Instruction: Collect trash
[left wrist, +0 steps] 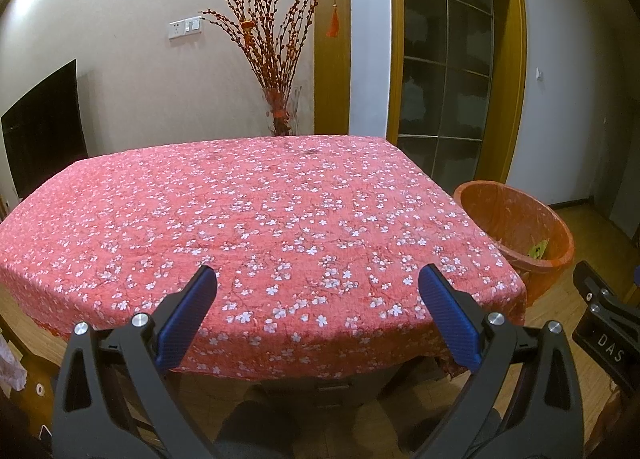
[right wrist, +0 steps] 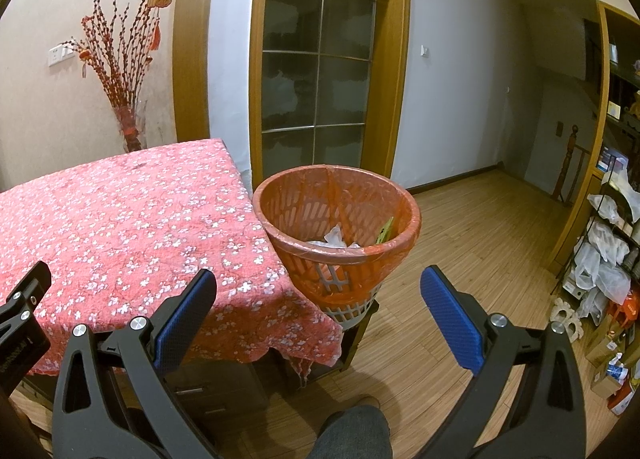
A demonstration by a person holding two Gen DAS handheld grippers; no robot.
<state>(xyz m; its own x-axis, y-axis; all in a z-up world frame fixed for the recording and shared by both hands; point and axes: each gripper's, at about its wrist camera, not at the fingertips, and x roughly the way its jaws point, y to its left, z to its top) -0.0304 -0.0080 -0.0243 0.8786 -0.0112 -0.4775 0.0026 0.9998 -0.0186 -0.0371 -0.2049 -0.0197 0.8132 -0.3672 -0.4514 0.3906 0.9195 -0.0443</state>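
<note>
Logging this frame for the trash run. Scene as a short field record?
left gripper: jaws open, holding nothing, over near table edge
right gripper: jaws open, holding nothing, aimed toward bin
table: red floral cloth, no trash visible on it
bin: orange liner, beside table's right corner
bin contents: white crumpled scrap, green item
task state: appears done or near done

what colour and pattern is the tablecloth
The tablecloth is red-pink with small white blossoms scattered all over it; it shows best in the left wrist view.

Left gripper (left wrist: 318,279), jaws wide apart, hovers above floral tablecloth (left wrist: 256,219); orange bin (left wrist: 516,227) beside table.
</note>
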